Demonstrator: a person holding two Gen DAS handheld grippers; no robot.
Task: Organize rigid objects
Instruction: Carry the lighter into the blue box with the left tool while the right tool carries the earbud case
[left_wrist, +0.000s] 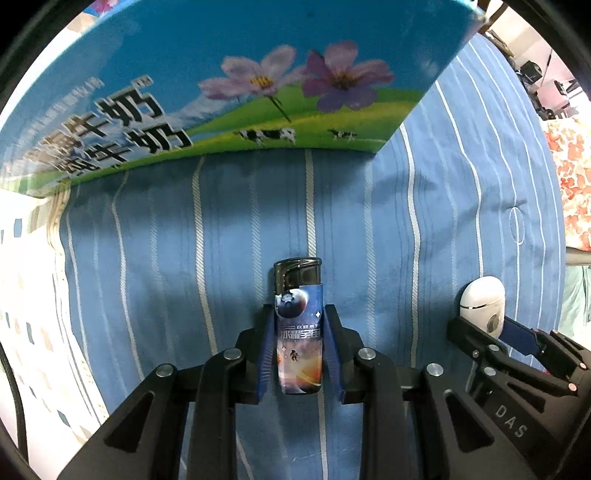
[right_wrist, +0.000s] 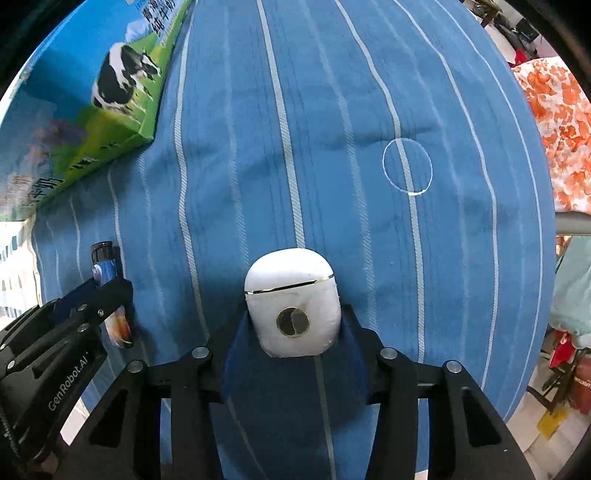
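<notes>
With both pickups apparently done, the left gripper (left_wrist: 298, 325) clamps a space-printed plastic lighter (left_wrist: 298, 332), the right gripper (right_wrist: 293, 325) a white earbud case (right_wrist: 291, 299) (2 items), so placing comes next.

Glossy plastic lighter (left_wrist: 298, 332), matt white case (right_wrist: 292, 302), woven striped cloth (right_wrist: 332, 110), glossy cardboard box (left_wrist: 221, 74)
</notes>
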